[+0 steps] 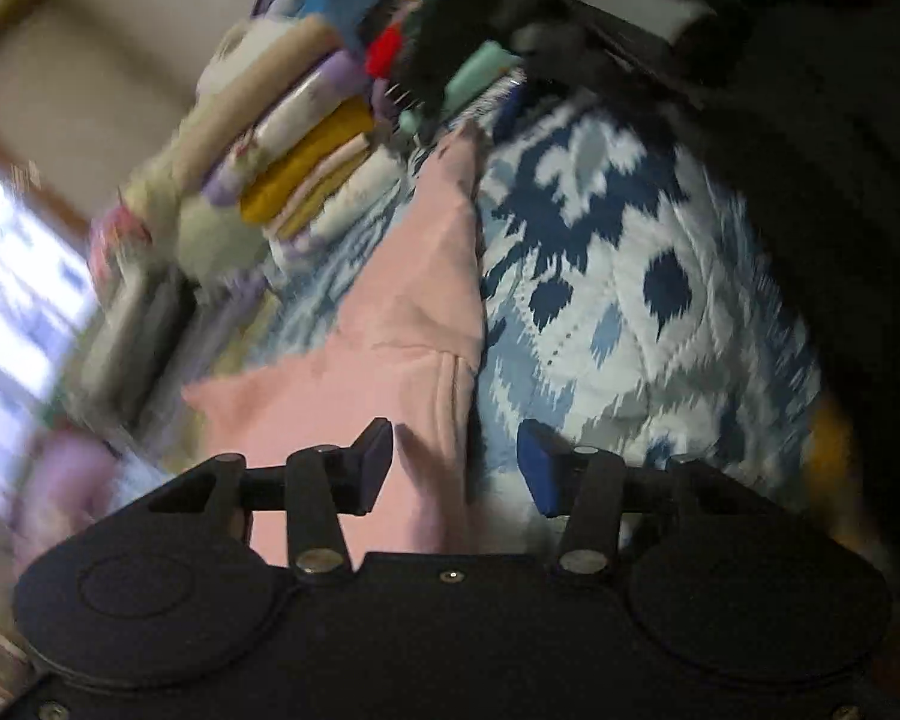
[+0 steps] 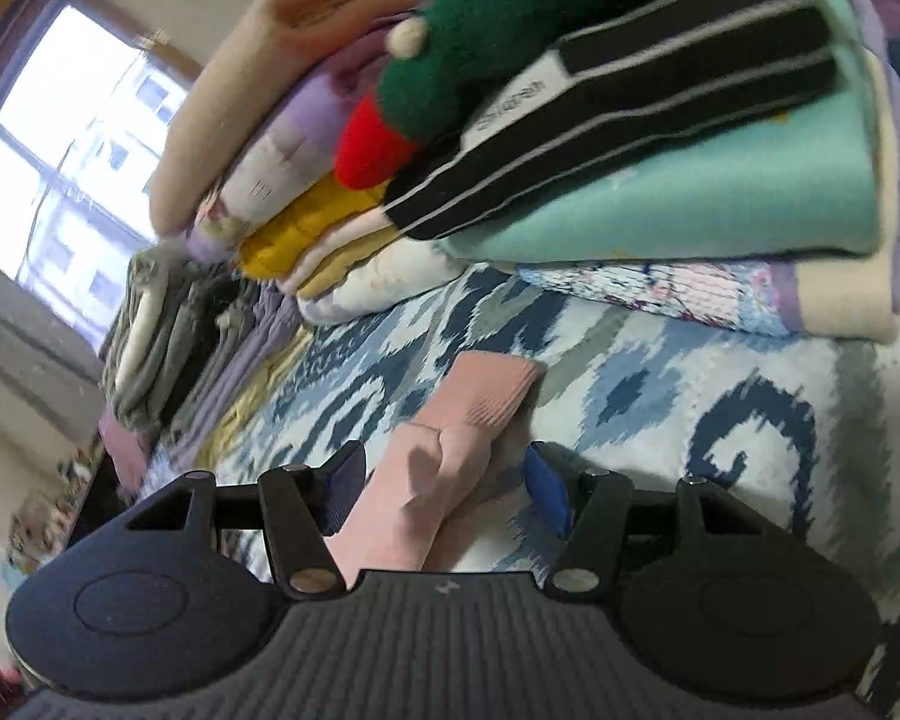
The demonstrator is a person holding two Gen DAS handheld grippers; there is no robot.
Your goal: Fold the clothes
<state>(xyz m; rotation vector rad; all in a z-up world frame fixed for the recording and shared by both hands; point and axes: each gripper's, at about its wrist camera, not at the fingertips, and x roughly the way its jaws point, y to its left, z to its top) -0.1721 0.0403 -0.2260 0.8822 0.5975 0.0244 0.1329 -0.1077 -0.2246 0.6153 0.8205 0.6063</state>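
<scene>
Spread across a quilted bedspread (image 1: 630,276) printed in navy, pale blue and white: a soft pink knit garment (image 1: 390,348), lying flat toward the near edge of the bed. Seen from the left wrist view, left gripper (image 1: 456,468) hovering low over that garment's nearer portion, jaws standing wide apart, nothing pinched between them, a ribbed seam of the pink cloth running up between the fingers. Seen from the right wrist view, right gripper (image 2: 444,486) likewise spread wide, with a bunched, ribbed-cuff end of the same pink garment (image 2: 450,450) lying in the gap; contact with the pads impossible to tell. Behind, toward the far edge of the bed, a tall stack of folded clothes (image 2: 306,180) in beige, lilac and mustard, and beside it a mint green folded piece (image 2: 720,204) carrying a black folded item with thin white stripes (image 2: 660,108) and a fuzzy green and red knit (image 2: 468,66). Bright window (image 2: 72,138) beyond the bed's far left corner.
</scene>
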